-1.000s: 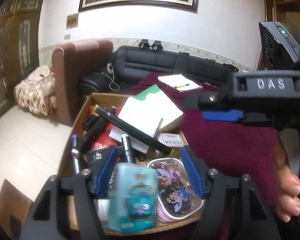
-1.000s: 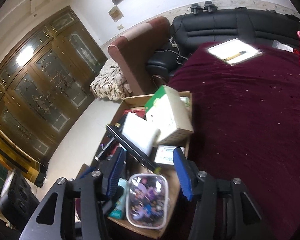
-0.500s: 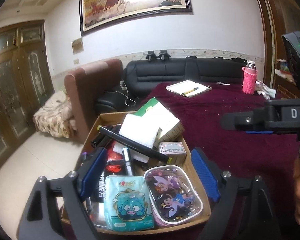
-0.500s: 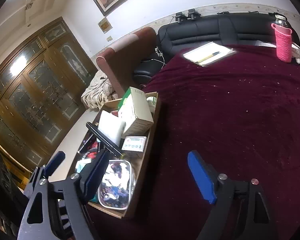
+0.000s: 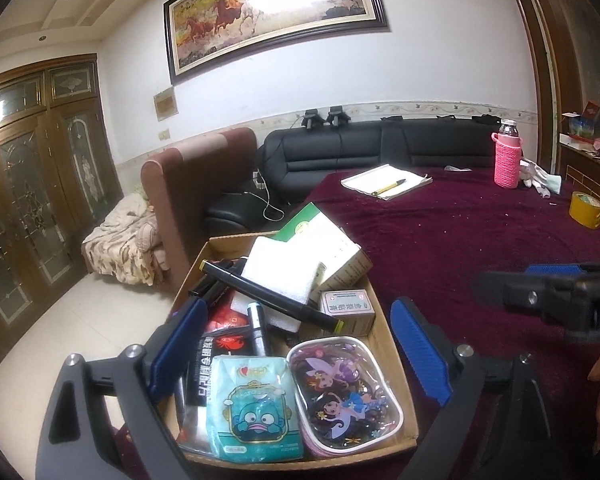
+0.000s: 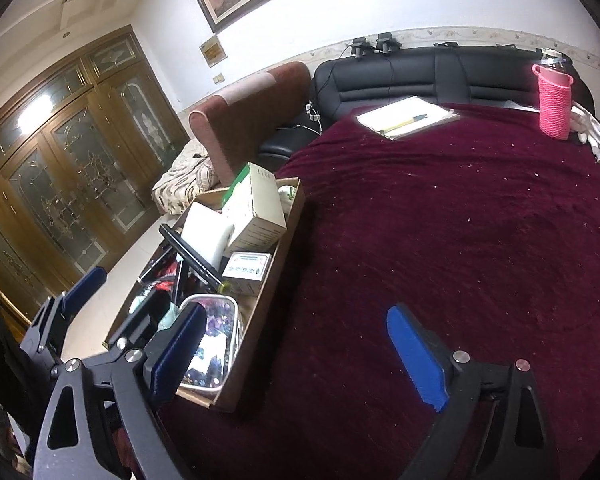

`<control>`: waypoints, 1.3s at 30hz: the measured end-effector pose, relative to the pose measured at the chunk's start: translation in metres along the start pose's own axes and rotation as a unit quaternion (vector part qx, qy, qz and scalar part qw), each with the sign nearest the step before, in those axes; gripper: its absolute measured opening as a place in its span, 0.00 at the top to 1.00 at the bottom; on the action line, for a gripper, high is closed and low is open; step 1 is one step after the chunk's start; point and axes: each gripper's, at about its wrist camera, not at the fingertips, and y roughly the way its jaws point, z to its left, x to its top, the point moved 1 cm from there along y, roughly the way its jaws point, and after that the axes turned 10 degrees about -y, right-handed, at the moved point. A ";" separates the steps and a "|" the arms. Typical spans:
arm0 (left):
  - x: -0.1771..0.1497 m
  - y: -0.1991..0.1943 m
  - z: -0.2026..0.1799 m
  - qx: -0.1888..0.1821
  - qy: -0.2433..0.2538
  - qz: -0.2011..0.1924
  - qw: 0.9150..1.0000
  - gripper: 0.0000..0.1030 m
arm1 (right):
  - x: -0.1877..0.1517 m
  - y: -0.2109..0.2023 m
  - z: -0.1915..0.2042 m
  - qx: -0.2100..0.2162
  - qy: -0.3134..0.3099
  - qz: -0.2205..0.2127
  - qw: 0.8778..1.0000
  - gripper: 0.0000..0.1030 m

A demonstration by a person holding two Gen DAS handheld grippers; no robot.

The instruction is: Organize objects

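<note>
Since a second before: tissue pack (image 5: 254, 408) and pouch (image 5: 346, 394), then between the jaws, lay released in the box (image 5: 396, 364); both tools drawn back, jaws just opening

Left gripper (image 5: 296, 354): jaws spread wide over the box's near end, nothing pinched, pads clear of the contents
Right gripper (image 6: 294, 354): jaws spread wide, empty, over the cloth (image 6: 460, 240) just beside the box
Box: cardboard, at the table's left edge, crowded
Tissue pack: teal, flat at the near end, touching the pouch
Pouch: clear, cartoon print, near right corner
Marker (image 5: 268, 296): black, slanting across the pile
Sponge (image 5: 280, 270): white, under the marker
Carton (image 5: 332, 248): green and white, tilted at the far end
Small carton (image 5: 348, 312): by the right wall
Notepad (image 5: 386, 180), bottle (image 5: 508, 156), tape (image 5: 586, 210): on the cloth, well apart from the box
</note>
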 end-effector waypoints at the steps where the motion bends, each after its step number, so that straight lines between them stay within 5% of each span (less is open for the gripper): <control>1: 0.000 0.000 0.000 0.002 0.000 0.000 1.000 0.09 | -0.001 -0.001 0.000 0.000 0.000 0.000 1.000 0.07; 20: -0.002 -0.009 -0.006 0.067 0.025 -0.024 0.997 0.00 | -0.022 0.003 0.003 0.000 -0.005 0.008 1.000 0.07; 27: -0.002 -0.008 0.000 0.062 0.000 -0.009 0.998 0.00 | -0.027 0.001 0.002 -0.006 -0.012 0.001 1.000 0.07; 33: 0.000 -0.006 0.010 0.153 0.004 -0.011 0.988 0.00 | -0.029 -0.002 0.005 -0.005 -0.023 -0.004 1.000 0.07; 39: 0.010 -0.022 0.034 0.079 -0.048 0.012 0.996 0.00 | -0.031 -0.002 0.007 -0.005 -0.028 -0.006 1.000 0.07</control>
